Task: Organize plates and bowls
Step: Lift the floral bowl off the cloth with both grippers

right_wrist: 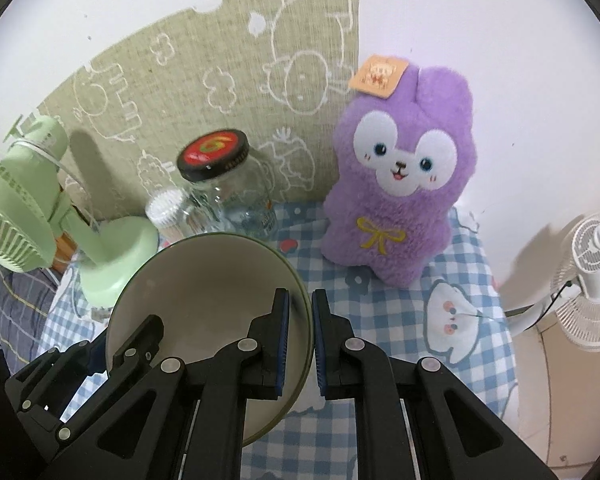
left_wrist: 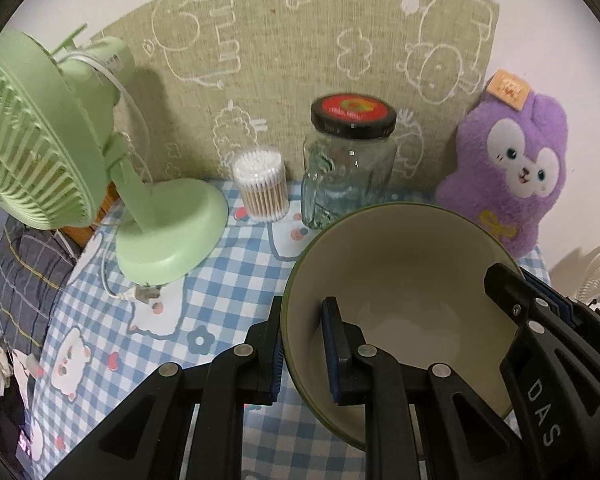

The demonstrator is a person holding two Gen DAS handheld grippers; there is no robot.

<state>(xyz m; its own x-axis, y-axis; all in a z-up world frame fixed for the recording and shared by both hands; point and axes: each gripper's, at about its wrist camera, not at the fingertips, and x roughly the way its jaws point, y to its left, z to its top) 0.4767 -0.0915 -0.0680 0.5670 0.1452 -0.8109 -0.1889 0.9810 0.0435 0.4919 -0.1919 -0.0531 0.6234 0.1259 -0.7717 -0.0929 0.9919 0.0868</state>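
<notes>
Left wrist view: the left claw (left_wrist: 304, 344) is closed on the near-left wall of the bowl (left_wrist: 404, 280), one finger outside the dark green rim and one inside against the cream interior. The bowl is held between the two claws above the blue-and-white checked cloth of the table (left_wrist: 228, 280), tilted so its opening faces the cameras. At the bowl's right side the right claw (left_wrist: 516, 292) bites the rim in the same way. Beyond the bowl, toward the table's far edge, stand a clear tub of cotton swabs (left_wrist: 262, 186) and just right of it a glass jar (left_wrist: 350, 168) with a black and red lid. A green desk fan (left_wrist: 56, 148) occupies the far-left corner, a purple plush toy (left_wrist: 516, 176) the far-right corner, leaning against the wall.

Right wrist view: the right claw (right_wrist: 300, 344) is clamped on the bowl's (right_wrist: 204, 280) right rim, pads on either side of the wall, and the left claw (right_wrist: 112, 344) grips the opposite edge. Off the table's right edge stands a white fan (right_wrist: 592, 276) on the floor.
</notes>
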